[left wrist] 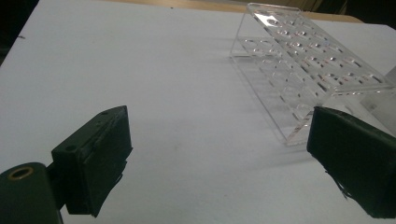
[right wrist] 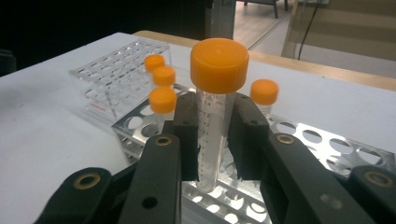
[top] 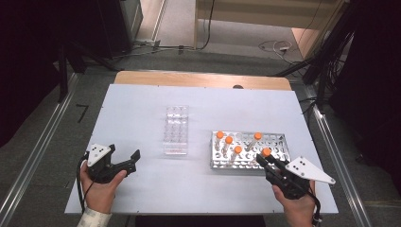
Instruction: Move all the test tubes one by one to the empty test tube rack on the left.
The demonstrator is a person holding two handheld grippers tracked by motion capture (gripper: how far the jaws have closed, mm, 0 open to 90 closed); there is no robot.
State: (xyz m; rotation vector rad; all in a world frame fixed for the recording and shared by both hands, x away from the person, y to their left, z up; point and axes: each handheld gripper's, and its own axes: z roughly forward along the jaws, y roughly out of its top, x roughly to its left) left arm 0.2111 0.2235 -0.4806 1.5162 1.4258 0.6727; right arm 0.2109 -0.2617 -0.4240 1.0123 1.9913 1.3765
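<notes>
Clamped between the jaws of my right gripper (right wrist: pixel 215 140) is a clear tube (right wrist: pixel 211 140) with an orange cap, gripped on its graduated body just below the cap. It stands upright, its lower end above the holes of the metal rack (right wrist: pixel 327 144), near that rack's front edge. In the high view my right gripper (top: pixel 265 160) sits at the rack's (top: pixel 279 138) near right corner, with the held tube's (top: pixel 266 152) cap showing just ahead of my hand.

Four more orange-capped tubes (top: pixel 228 142) stand in the same rack, three grouped toward its left end and one nearer the middle. From my right gripper view three of them stand to the left behind the held tube and one to its right.

My left gripper (top: pixel 127 161) rests low over the white surface (top: pixel 142 104), well apart from the metal rack, its jaws spread wide with nothing between them. An empty clear plastic rack (left wrist: pixel 299 51) stands just ahead and to the right of those jaws, between my two hands on the surface.
</notes>
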